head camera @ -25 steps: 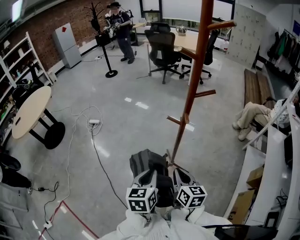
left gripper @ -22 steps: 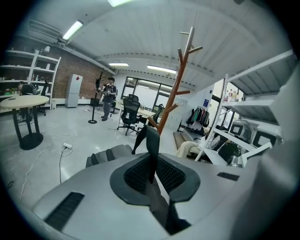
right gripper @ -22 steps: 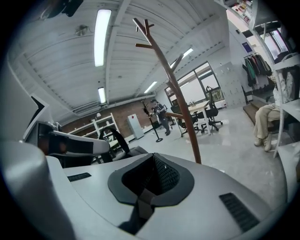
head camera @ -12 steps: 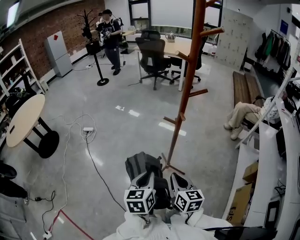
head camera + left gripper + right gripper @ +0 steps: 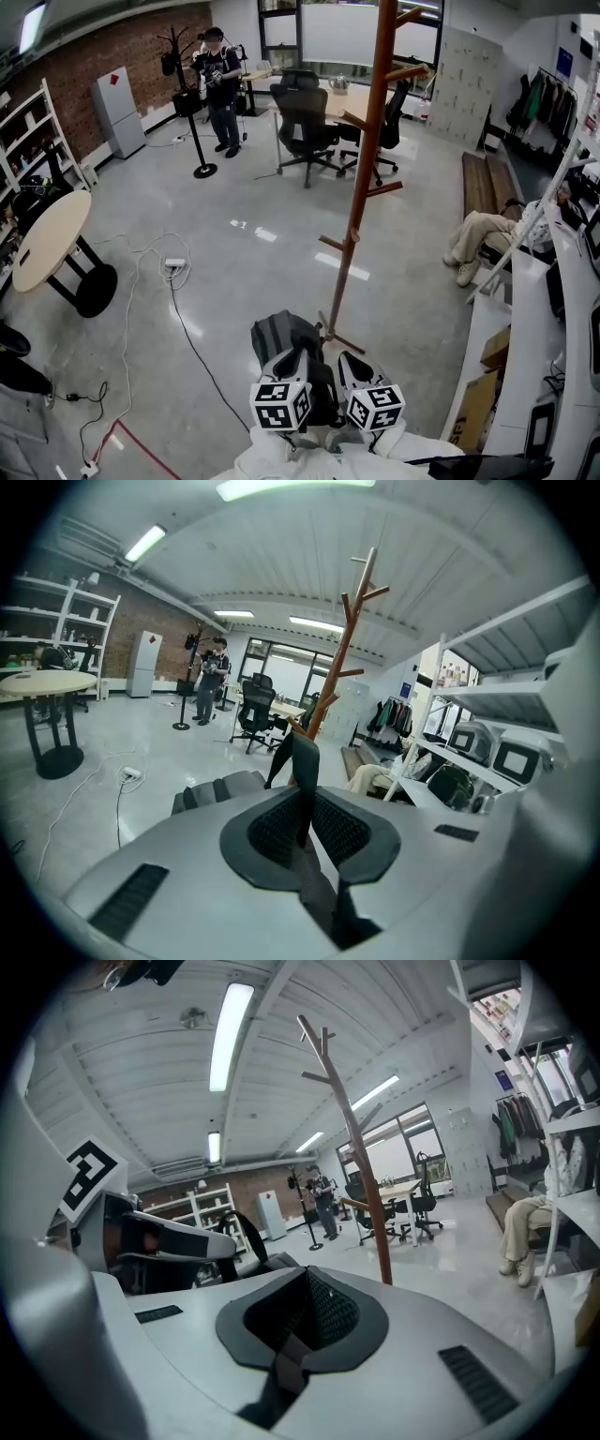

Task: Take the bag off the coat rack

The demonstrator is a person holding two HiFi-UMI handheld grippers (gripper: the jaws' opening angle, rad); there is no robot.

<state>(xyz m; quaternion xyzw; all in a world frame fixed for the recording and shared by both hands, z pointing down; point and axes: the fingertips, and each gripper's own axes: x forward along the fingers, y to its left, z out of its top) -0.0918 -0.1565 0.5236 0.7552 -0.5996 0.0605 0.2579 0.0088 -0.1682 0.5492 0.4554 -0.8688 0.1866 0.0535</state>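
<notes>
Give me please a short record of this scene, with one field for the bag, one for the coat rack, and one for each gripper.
bag: gray, off the pegs, hanging low just ahead of both grippers
coat rack: brown wood, upright, pegs bare
left gripper: jaws closed on a black strap of the bag
right gripper: jaws closed on a flat dark band, apparently also a strap of the bag
task state: bag is already off the rack
</notes>
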